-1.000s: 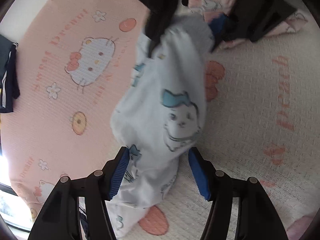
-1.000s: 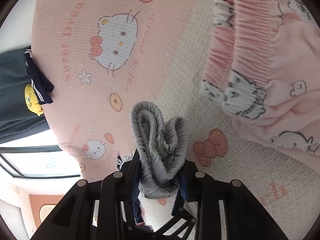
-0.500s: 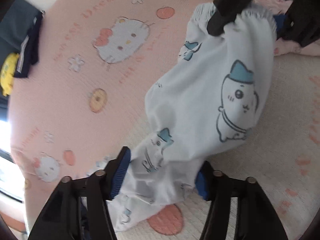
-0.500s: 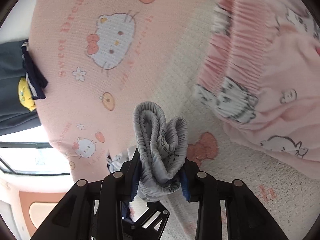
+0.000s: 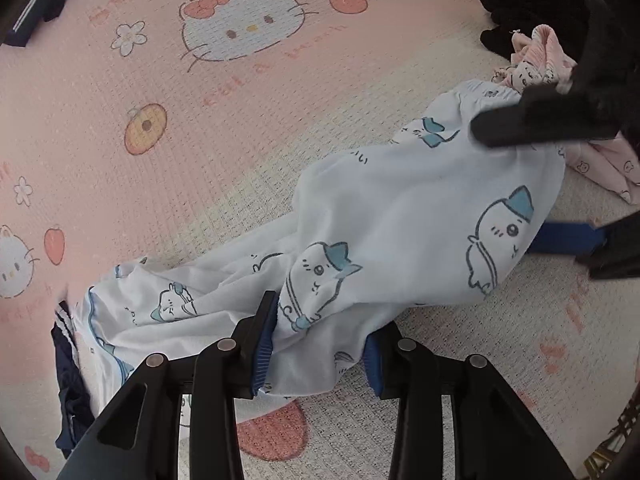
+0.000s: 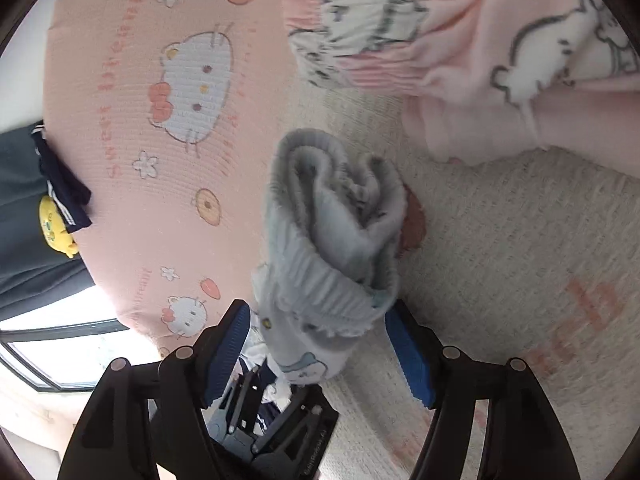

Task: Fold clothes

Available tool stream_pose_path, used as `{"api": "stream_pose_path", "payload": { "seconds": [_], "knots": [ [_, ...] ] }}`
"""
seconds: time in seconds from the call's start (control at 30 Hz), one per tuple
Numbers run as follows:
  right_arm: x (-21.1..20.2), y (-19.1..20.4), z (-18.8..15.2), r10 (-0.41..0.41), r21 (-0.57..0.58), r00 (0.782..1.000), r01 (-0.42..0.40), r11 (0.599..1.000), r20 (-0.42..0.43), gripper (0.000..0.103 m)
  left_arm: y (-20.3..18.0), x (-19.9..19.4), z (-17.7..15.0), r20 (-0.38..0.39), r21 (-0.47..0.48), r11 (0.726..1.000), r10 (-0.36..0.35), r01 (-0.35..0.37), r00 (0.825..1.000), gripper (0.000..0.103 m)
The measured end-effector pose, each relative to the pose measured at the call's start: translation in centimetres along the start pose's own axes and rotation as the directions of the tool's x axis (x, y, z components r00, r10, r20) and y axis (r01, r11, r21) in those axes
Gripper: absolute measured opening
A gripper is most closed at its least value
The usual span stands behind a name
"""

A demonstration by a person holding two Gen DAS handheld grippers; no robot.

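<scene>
One white cartoon-print garment [image 5: 400, 216], bunched; left gripper [image 5: 316, 344] closing on it, right gripper [image 6: 320, 344] opening, waistband between.

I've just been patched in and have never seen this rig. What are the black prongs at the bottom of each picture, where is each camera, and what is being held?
Nothing here is a robot arm: a person holds a two-finger gripper in each hand, and a fisheye camera on each looks along its fingers, so the black prongs are the gripper itself.

The left wrist view shows the left gripper closing, with the white cartoon-print pants bunched between its blue pads. They lie across a pink Hello Kitty bedspread.

The right wrist view shows the right gripper opening. The pants' gathered waistband stands between its pads, which seem clear of it.

A pink animal-print garment lies beyond, and a dark garment with a yellow character lies at the bed's edge.
</scene>
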State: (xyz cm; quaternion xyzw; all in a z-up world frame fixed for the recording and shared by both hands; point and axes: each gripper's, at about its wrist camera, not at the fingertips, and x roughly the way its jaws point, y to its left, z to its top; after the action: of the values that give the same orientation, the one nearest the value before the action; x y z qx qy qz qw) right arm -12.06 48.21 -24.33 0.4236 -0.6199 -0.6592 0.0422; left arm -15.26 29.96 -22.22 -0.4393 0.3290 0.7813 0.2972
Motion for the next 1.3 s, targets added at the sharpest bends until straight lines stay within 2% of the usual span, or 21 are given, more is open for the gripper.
{"api": "stream_pose_path", "payload": {
  "seconds": [0.13,0.23,0.3,0.33,0.37,0.43,0.5,0.67,0.77,0.8,0.87,0.93,0.97,1.03,1.1,1.13,1.2,1.3],
  "knots": [
    [0.5,0.1,0.2,0.021,-0.008,0.997,-0.021,1.0,0.068,0.07,0.1,1.3,1.7,0.017,-0.003,1.0,0.016,-0.016,1.0,0.036],
    [0.7,0.1,0.3,0.019,0.008,0.994,-0.02,1.0,0.107,0.068,0.1,1.2,1.7,0.03,-0.033,0.999,0.019,-0.018,0.999,0.036],
    [0.9,0.5,0.2,-0.014,-0.014,0.994,0.016,1.0,0.106,0.064,0.3,1.0,1.5,0.039,-0.059,0.998,0.019,-0.017,0.999,0.036],
    [1.0,0.7,0.1,-0.041,-0.034,0.994,0.045,0.998,0.105,0.054,0.4,1.0,1.6,0.042,-0.071,0.997,0.018,-0.015,0.999,0.036],
    [1.0,0.6,0.1,-0.075,-0.042,0.991,0.08,0.996,0.11,0.037,0.5,1.1,1.6,0.045,-0.084,0.996,0.017,-0.013,0.999,0.036],
    [1.1,-0.4,0.2,-0.092,0.0,0.989,0.093,0.996,0.115,0.019,1.0,1.3,1.7,0.05,-0.119,0.993,0.008,-0.002,0.999,0.036],
    [1.3,-0.7,0.3,-0.074,-0.007,0.992,0.075,0.997,0.099,0.018,1.4,1.2,1.7,0.057,-0.155,0.988,-0.014,0.023,0.998,0.036],
    [1.5,1.5,0.2,-0.189,-0.169,0.976,0.204,0.964,0.105,0.018,1.6,1.1,2.0,0.034,-0.137,0.99,-0.03,0.035,0.999,0.036],
    [1.7,2.8,0.2,-0.241,-0.25,0.964,0.262,0.932,0.109,0.018,2.6,0.7,2.3,0.011,-0.175,0.98,-0.091,0.092,0.996,0.036],
    [1.7,3.2,0.1,-0.259,-0.287,0.96,0.28,0.916,0.108,0.018,3.4,0.5,2.3,0.013,-0.209,0.968,-0.136,0.136,0.991,0.036],
    [1.7,3.6,0.2,-0.265,-0.316,0.958,0.287,0.904,0.111,0.019,5.2,-0.1,2.1,0.032,-0.291,0.926,-0.242,0.241,0.97,0.036],
    [1.8,3.6,0.5,-0.273,-0.309,0.956,0.292,0.905,0.103,0.019,7.1,-0.7,1.4,0.062,-0.384,0.849,-0.367,0.362,0.928,0.041],
    [1.8,3.6,0.6,-0.277,-0.307,0.956,0.294,0.905,0.1,0.019,7.9,-1.0,0.9,0.087,-0.432,0.811,-0.398,0.395,0.913,0.043],
    [1.9,4.0,0.5,-0.282,-0.336,0.954,0.301,0.892,0.105,0.019,9.7,-1.7,-0.1,0.143,-0.521,0.733,-0.429,0.436,0.892,0.052],
    [1.5,4.4,0.5,-0.294,-0.39,0.947,0.322,0.863,0.132,0.019,11.4,-2.3,-1.1,0.203,-0.6,0.644,-0.451,0.475,0.869,0.06],
    [1.7,4.8,0.0,-0.297,-0.419,0.943,0.332,0.845,0.148,0.019,12.0,-2.8,-1.3,0.216,-0.614,0.634,-0.436,0.469,0.873,0.063],
    [1.7,5.8,-0.8,-0.304,-0.481,0.935,0.356,0.802,0.184,0.019,12.3,-3.4,-1.1,0.212,-0.602,0.658,-0.413,0.451,0.886,0.063],
    [1.3,6.8,-1.9,-0.311,-0.565,0.918,0.396,0.724,0.244,0.019,12.2,-3.9,-0.4,0.197,-0.575,0.68,-0.425,0.455,0.883,0.063]
  ]
}}
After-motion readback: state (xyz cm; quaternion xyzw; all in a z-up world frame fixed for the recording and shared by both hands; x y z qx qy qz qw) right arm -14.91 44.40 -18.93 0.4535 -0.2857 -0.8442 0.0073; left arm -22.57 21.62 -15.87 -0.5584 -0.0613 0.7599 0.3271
